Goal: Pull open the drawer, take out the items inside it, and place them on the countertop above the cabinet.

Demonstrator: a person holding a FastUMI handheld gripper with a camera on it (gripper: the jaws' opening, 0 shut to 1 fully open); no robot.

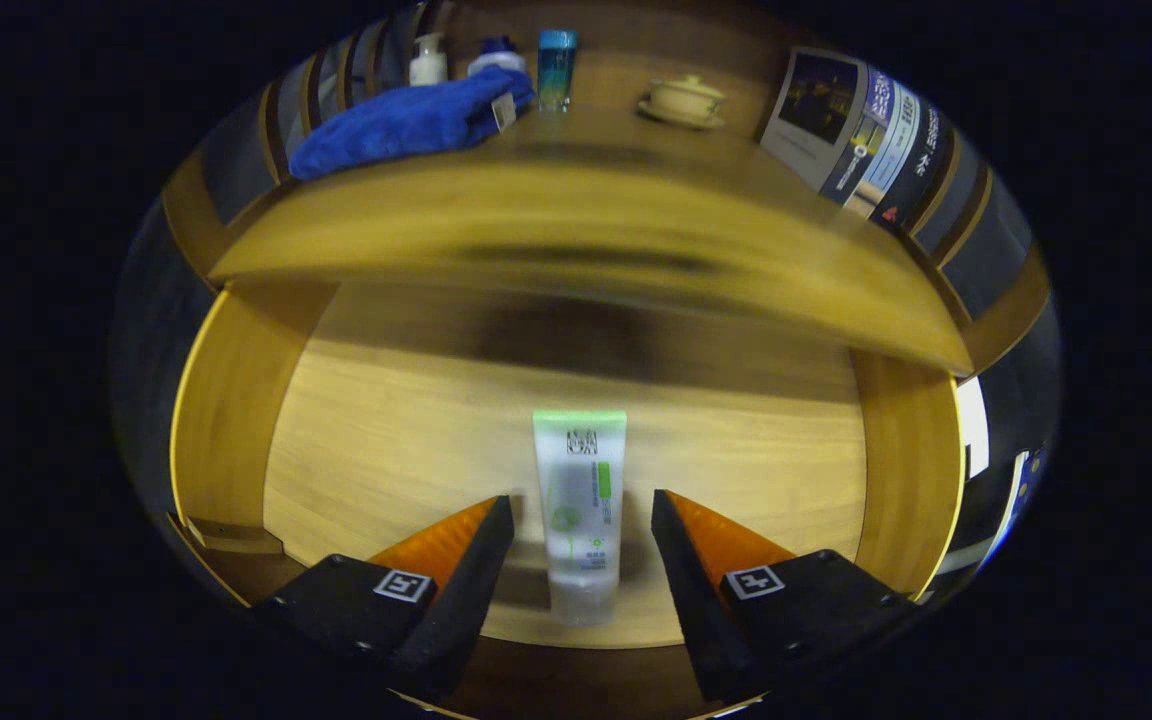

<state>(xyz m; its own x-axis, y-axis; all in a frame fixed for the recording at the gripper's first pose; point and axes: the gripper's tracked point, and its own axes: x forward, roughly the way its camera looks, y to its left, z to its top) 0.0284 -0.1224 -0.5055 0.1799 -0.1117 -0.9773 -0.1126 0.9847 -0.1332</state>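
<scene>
Here the gripper (pixel 582 510) straddles, untouching, a green-capped tube (pixel 581 515) (label illegible).

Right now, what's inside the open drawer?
One white tube with a green end lies on the drawer floor, between the open fingers of the hand-held gripper, untouched. The countertop overhang covers the drawer's back, so anything there can't be seen.

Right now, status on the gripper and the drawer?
Gripper open, fingers either side of the tube, not touching. Drawer pulled open, tube lying flat inside. Nothing in the way.
</scene>
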